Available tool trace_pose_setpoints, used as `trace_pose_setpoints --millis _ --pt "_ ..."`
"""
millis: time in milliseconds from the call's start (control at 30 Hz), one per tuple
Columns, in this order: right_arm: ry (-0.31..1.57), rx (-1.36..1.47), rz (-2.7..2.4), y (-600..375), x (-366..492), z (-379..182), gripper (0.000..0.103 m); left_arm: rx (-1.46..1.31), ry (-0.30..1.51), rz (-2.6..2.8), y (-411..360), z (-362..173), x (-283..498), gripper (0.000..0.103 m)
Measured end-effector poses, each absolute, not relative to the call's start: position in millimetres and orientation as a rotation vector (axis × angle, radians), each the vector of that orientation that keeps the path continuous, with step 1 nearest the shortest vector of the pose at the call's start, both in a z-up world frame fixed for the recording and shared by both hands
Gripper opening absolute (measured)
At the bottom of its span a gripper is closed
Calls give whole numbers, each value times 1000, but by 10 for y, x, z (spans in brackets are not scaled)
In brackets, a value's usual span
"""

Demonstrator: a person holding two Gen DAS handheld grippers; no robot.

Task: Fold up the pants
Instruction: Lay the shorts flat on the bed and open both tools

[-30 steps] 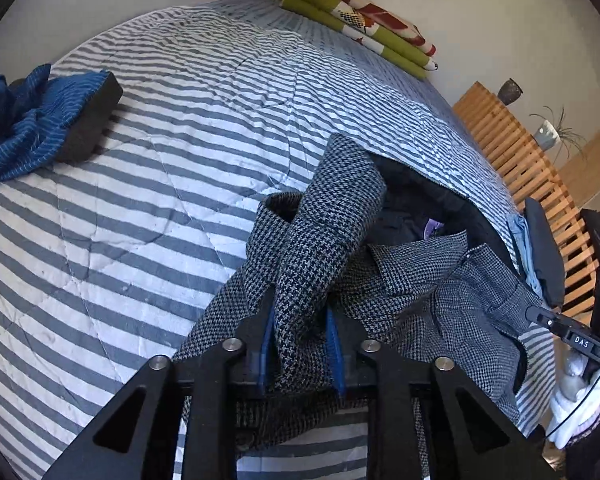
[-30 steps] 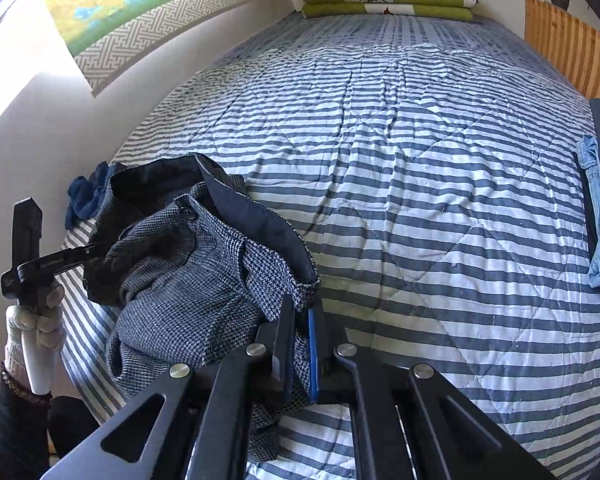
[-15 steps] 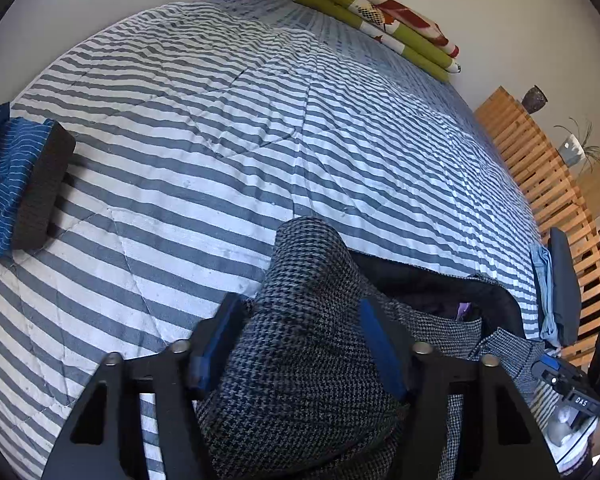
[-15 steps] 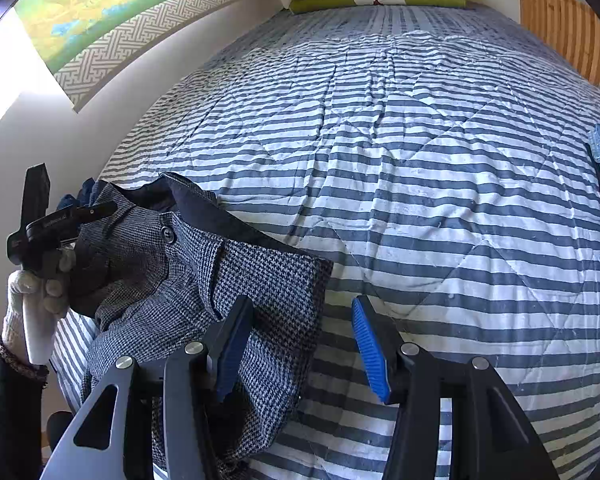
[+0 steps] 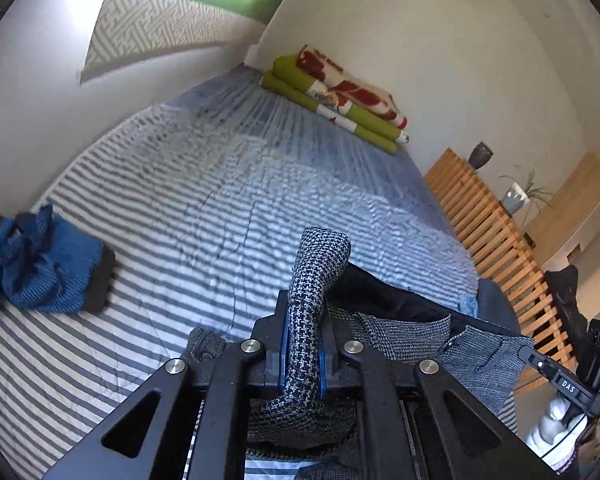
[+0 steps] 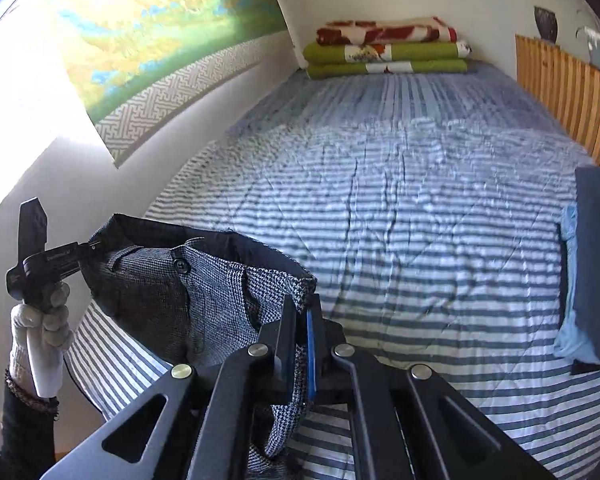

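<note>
In the left wrist view, the left hand-held gripper [image 5: 303, 354] is closing on a fold of the pants [image 5: 318, 280]. The blue pads [image 5: 285, 344] press on the checked cloth from both sides, and the fold stands up above the fingers. The rest of the pants stretches to the right, towards the right hand-held gripper [image 5: 540, 364], above the striped bed [image 5: 180, 208]. The letters "DAS" can be read on that other tool. A blue cloth [image 5: 36, 264] lies well apart on the left.

In the right wrist view, the right hand-held gripper [image 6: 300, 354] is fully closed on the waistband edge of the pants [image 6: 204, 280]. The waistband hangs open between it and the left hand-held gripper [image 6: 88, 250], held by a gloved hand [image 6: 46, 312]. The writing on that tool is too blurred to read.
</note>
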State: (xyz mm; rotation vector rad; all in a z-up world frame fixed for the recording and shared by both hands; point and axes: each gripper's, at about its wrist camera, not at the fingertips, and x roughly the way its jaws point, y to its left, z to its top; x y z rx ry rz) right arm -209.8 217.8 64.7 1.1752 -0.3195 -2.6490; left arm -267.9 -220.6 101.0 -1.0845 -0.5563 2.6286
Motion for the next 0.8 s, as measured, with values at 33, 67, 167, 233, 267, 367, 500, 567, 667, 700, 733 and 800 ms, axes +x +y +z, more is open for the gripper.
trace_pose_setpoints --millis 33,67,167,233,267,367,500,567,667,700,733,800 --pt "-307 1127 -2669 2147 -2012 858 4 -1042 -543 2651 -2222 1230 -2583 10" --pt "-294 1068 -2684 2115 -1904 1090 4 -1002 -530 2673 -2254 1431 -2505 10" --pt "-262 923 -2705 1964 -1599 1635 4 -888 -483 2746 -2384 1990 -2192 10" --pt "-242 846 -2694 1813 -1373 1896 4 -831 -451 2805 -2484 2255 -1981 10" --pt "-229 812 -2684 1728 -1260 1992 4 -804 -438 2835 -2545 2381 -1881 10" --pt "-175 729 -2640 1410 -955 2180 4 -738 -441 2919 -2748 2713 -1640 10" --pt "-177 697 -2562 1030 -720 2239 4 -730 -402 2973 -2835 2995 -1587 10" --pt "-185 695 -2555 955 -644 2194 4 -757 -333 2994 -2699 3050 -1689 10" --pt "-231 736 -2550 1044 -587 2044 4 -796 -257 2949 -2243 3047 -1982 10" --pt "-253 761 -2557 1144 -574 1971 4 -809 -226 2925 -1986 3005 -2114 10" --pt "-278 785 -2568 1262 -559 1891 4 -824 -189 2891 -1709 2955 -2249 10" --pt "-345 830 -2599 1572 -502 1718 4 -855 -119 2806 -1045 2815 -2499 10"
